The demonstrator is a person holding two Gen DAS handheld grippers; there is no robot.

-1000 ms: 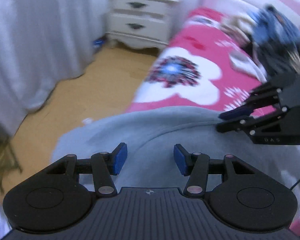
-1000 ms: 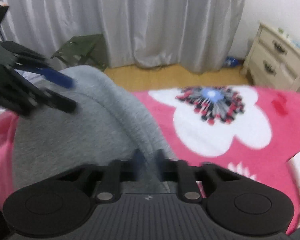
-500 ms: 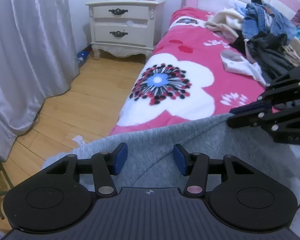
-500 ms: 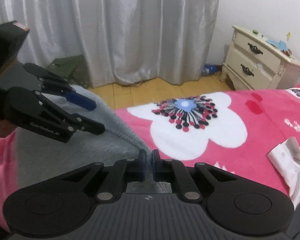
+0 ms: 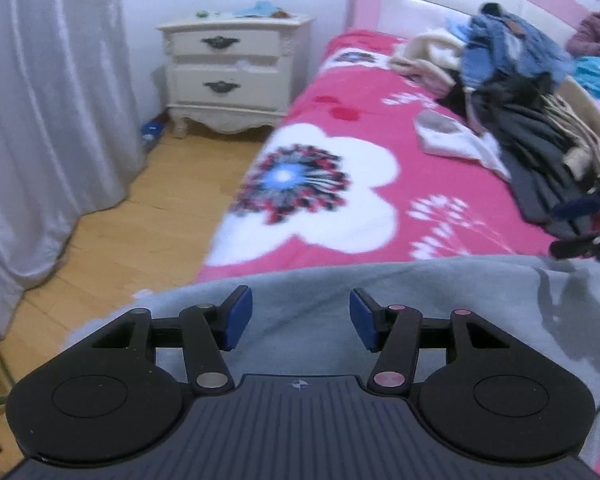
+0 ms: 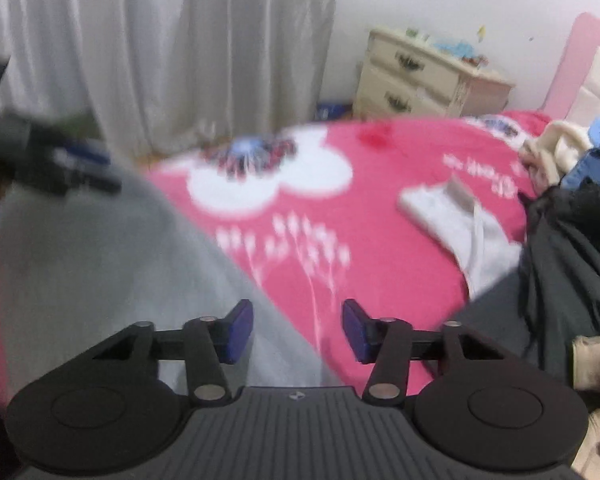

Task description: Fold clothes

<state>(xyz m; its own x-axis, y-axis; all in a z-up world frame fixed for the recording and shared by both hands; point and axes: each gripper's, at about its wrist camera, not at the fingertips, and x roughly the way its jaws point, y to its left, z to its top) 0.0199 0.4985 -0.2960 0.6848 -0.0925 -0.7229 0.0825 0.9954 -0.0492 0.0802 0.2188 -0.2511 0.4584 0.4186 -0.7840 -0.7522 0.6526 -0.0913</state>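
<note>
A bedroom with a wooden floor (image 5: pixel 112 240), pale curtains (image 5: pixel 48 100) and a cream nightstand (image 5: pixel 230 76) frames a bed spread with a pink flowered blanket (image 5: pixel 340 184). A grey garment (image 5: pixel 380 300) lies across the blanket's near end, its far edge a straight line in the left wrist view, with one side draping toward the floor. The left gripper (image 5: pixel 300 316) hovers over this garment with its blue pads set apart, nothing pinched between them; its jaws are opening slightly. The right gripper (image 6: pixel 298 330) hangs above the grey garment's edge (image 6: pixel 100 280), where cloth meets blanket, its jaws opening with no fabric caught between the pads; the view is blurred. Farther up the bed, a folded white piece (image 5: pixel 448 140) rests on the blanket just beside a heap of unfolded clothes (image 5: pixel 520 112) in denim, dark and cream. A person in a mauve jacket (image 5: pixel 596 36) sits by the headboard (image 5: pixel 440 12).
</note>
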